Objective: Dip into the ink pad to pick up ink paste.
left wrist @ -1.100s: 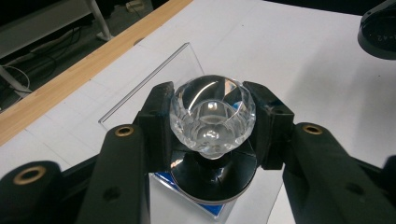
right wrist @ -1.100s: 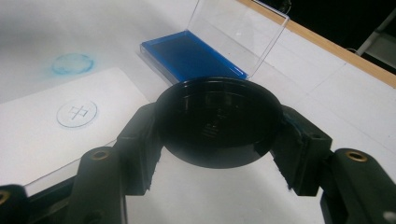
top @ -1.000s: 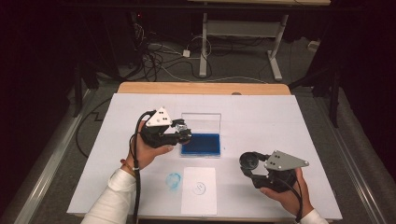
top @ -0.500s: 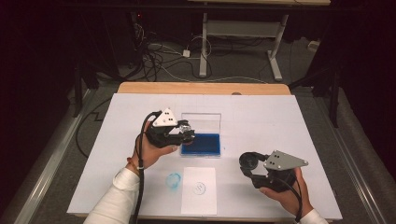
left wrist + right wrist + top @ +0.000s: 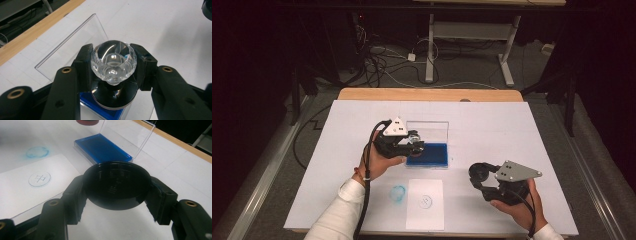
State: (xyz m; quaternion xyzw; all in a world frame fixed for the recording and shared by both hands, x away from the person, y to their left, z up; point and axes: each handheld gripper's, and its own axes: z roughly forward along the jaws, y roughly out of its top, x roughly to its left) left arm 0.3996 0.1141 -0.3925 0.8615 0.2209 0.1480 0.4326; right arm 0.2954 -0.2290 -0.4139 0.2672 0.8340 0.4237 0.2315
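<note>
High view shows the white table, with its near corners cut off by the picture edge. On it lies the blue ink pad in a clear case with the lid standing up; the left side of the pad is hidden behind the left gripper. This gripper holds the stamp by its clear faceted knob, jaws pressed on both sides, just above the pad; the stamp face points down and cannot be seen. Near the table's front edge lies a white paper with a round blue print, whose sign is too small to read here. The right gripper holds a black round lid, well apart from the pad.
</note>
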